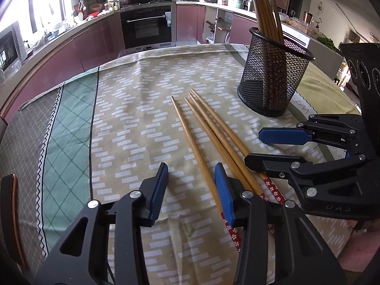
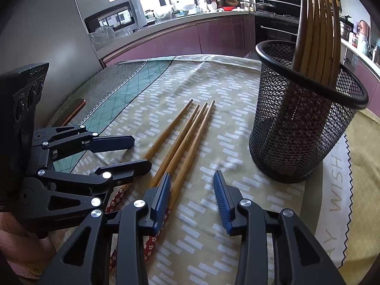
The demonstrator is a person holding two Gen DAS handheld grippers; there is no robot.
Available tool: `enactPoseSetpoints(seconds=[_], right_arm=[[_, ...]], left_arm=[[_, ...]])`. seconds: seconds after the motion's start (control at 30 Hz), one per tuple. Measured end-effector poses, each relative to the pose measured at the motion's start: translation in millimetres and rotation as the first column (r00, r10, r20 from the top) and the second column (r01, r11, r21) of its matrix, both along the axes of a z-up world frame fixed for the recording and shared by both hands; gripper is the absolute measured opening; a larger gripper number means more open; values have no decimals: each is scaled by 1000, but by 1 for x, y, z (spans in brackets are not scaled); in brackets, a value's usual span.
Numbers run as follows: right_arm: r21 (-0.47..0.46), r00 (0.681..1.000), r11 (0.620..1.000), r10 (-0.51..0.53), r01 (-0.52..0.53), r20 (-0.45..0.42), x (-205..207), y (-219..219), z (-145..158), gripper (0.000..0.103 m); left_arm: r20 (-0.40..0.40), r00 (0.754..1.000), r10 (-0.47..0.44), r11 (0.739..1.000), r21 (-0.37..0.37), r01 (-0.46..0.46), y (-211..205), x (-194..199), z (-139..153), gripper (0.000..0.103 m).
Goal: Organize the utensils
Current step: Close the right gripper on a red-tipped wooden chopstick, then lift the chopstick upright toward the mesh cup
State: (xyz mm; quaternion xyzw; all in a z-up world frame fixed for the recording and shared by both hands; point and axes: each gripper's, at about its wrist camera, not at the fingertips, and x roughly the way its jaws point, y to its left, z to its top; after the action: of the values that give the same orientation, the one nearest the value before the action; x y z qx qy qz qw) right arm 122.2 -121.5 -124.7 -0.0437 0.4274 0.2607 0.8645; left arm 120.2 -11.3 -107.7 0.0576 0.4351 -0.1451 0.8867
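Several wooden chopsticks (image 1: 209, 130) with red flowered handles lie side by side on the patterned tablecloth (image 1: 133, 109), tips pointing away; they also show in the right wrist view (image 2: 187, 133). A black mesh holder (image 1: 273, 73) stands upright at the right with several chopsticks in it; it also shows in the right wrist view (image 2: 306, 114). My left gripper (image 1: 191, 178) is open and empty, low over the chopstick handles. My right gripper (image 2: 192, 186) is open and empty just right of the handles; it also shows in the left wrist view (image 1: 255, 147). The left gripper also shows in the right wrist view (image 2: 141, 150).
A dark wooden chair back (image 1: 10, 213) is at the table's left edge. A beige placemat with lettering (image 2: 342, 201) lies under and right of the holder. Kitchen counters and an oven (image 1: 147, 27) are beyond the table.
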Motion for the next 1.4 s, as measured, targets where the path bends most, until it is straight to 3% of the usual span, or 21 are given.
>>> enactPoseSetpoints(seconds=[0.13,0.37,0.5,0.73,0.97,1.4], right_arm=[[0,1000,1000,-15,15,3,5,2,-1,33],[44,999,998,-48,49,-24,12,-4,-2,12],[88,997,994,-63,67,-47,12,-13,-4,6],[134,995,987,-81,87,-51,9,-21,-2,6],[164,999,986,-36,40,-28,-3,-22,8,6],[100,998,995,27,-22,-53,-4,-5,2,6]], left_arm=[[-4,1000,10,1000,-5,-10,0,6,1,33],[-10,1000,26,999,-29,-26,-3,13,-1,14],[-13,999,45,998,-48,-45,-1,13,-1,10],[-20,997,78,993,-84,-80,7,7,1,8],[-7,998,59,993,-106,-60,10,-5,8,8],[-27,1000,-2,995,-96,-1,-1,-14,0,8]])
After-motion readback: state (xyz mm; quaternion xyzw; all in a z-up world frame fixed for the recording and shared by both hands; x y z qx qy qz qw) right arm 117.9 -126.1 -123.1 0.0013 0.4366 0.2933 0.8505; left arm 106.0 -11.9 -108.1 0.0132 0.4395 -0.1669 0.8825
